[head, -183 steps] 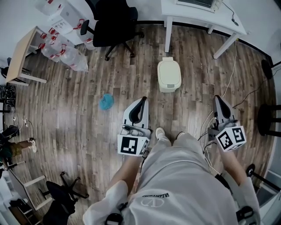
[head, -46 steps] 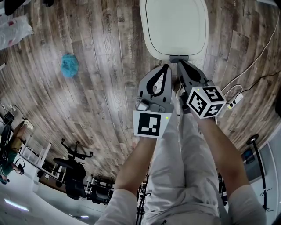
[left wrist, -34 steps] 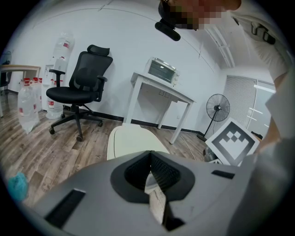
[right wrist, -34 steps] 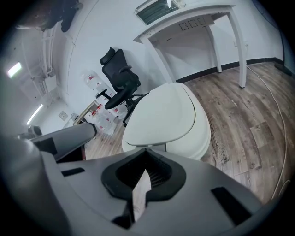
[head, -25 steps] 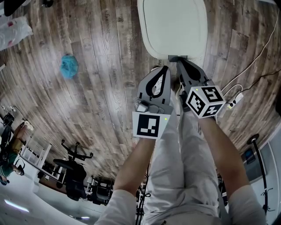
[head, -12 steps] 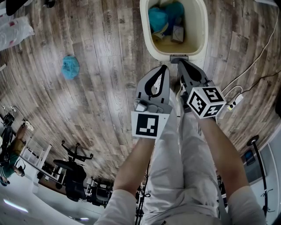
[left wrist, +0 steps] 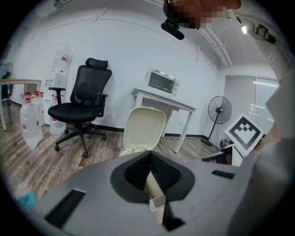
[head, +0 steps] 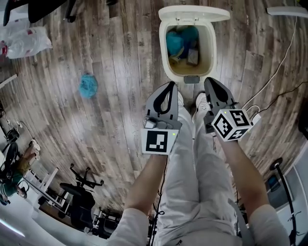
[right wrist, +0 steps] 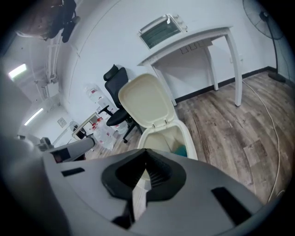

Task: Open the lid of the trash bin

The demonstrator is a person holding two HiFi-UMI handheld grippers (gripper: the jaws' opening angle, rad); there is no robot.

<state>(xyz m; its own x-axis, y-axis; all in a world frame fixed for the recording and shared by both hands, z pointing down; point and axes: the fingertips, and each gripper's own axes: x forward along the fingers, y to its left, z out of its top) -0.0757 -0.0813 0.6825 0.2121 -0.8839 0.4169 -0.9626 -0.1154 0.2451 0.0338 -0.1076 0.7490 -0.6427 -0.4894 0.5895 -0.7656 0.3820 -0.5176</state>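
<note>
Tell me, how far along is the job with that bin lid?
It looks finished. Done: the lid stands upright and the trash bin is open, with blue rubbish showing inside. In hand: nothing; the left gripper and right gripper hover short of the bin, jaws together and empty. Left: nothing for the lid itself.

Trash bin (head: 212, 48): cream, with lid (head: 194, 13) in the same cream; teal and tan contents.
Floor (head: 120, 72): grey-brown wood-grain planks.
Clump (head: 88, 86) on the floor: teal.
Left gripper (head: 171, 85), right gripper (head: 211, 81): grey, with black-and-white square markers.
Office chair (left wrist: 80, 103): black.
Table (left wrist: 161, 97): white.
</note>
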